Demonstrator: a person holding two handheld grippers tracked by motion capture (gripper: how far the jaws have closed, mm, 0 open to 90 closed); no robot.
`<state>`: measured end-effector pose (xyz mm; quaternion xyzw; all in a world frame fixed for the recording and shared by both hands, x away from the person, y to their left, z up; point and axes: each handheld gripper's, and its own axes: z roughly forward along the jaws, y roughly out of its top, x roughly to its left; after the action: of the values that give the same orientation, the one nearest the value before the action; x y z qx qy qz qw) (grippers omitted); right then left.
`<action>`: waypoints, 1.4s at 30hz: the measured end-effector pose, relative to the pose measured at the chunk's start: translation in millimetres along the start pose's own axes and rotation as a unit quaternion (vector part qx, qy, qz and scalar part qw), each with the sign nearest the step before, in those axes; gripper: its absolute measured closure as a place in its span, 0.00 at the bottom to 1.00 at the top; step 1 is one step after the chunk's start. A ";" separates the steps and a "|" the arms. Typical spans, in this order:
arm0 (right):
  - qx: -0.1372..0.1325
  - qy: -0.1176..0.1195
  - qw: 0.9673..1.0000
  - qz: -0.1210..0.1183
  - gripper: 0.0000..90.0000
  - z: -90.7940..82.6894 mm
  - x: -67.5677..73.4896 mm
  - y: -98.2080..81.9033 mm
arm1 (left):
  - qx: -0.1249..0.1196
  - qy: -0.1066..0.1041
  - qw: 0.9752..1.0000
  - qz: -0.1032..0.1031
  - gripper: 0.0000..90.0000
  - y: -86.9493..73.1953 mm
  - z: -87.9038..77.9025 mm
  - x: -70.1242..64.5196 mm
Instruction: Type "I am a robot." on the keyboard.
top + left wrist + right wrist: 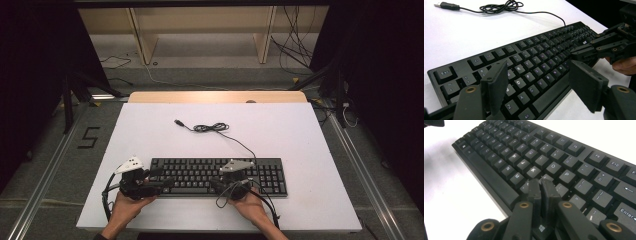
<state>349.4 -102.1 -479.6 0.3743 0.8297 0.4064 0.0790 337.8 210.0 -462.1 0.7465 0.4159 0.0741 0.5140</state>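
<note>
A black keyboard point(220, 176) lies on the white table near its front edge. Its cable point(211, 128) coils behind it and ends in a loose USB plug point(178, 122). My left gripper point(162, 178) sits at the keyboard's left end. Its jaws are open point(541, 82) over the left letter keys point(529, 75), with nothing between the pads. My right gripper point(215, 183) is over the keyboard's middle. It is shut point(541, 186), pads together and empty, with its tips low over the keys point(534, 172) right of the space bar. I cannot tell whether they touch. The right gripper point(584, 51) also appears in the left gripper view.
The white table point(150, 130) has open room behind and to both sides of the keyboard. A wooden strip point(215, 96) borders its far edge. Wooden shelf legs and loose cables stand on the floor beyond. A person's hands point(125, 207) hold both grippers from the front edge.
</note>
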 end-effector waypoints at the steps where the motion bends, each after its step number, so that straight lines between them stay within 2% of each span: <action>1: 0.000 0.000 1.000 0.000 0.97 0.1 0.0 -0.1 | 0.000 0.000 1.000 -0.001 0.35 0.0 0.1 -0.2; 6: 0.006 -0.004 1.000 -0.001 0.99 1.6 0.2 -0.8 | 0.000 0.001 1.000 0.002 0.35 0.0 -0.1 -0.3; 13: 0.007 -0.016 1.000 -0.016 1.00 3.0 2.3 -1.7 | 0.001 0.000 1.000 0.002 0.35 -0.4 0.2 -0.7; 20: 0.005 -0.012 1.000 -0.010 0.99 2.4 1.3 -1.5 | -0.001 0.001 1.000 0.003 0.35 -0.1 -0.6 -0.3; 23: 0.000 -0.003 1.000 -0.003 0.96 0.3 -0.4 -0.5 | -0.003 0.002 1.000 0.003 0.35 -0.1 -1.0 -0.1; 28: -0.023 0.008 1.000 0.015 0.90 -8.2 -4.6 1.9 | -0.006 0.001 1.000 0.002 0.34 0.0 -1.4 -0.1; 32: -0.036 0.018 0.999 0.017 0.84 -14.4 -5.1 2.6 | -0.005 0.000 1.000 0.003 0.34 0.2 -1.7 -0.2; 42: -0.048 0.025 0.998 0.019 0.59 -25.5 -5.6 2.3 | -0.007 -0.001 1.000 0.005 0.33 0.5 -2.9 0.4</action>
<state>343.5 -120.8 -462.2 0.3752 0.8040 0.4563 0.0682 336.8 212.3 -460.5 0.7446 0.4114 0.0786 0.5197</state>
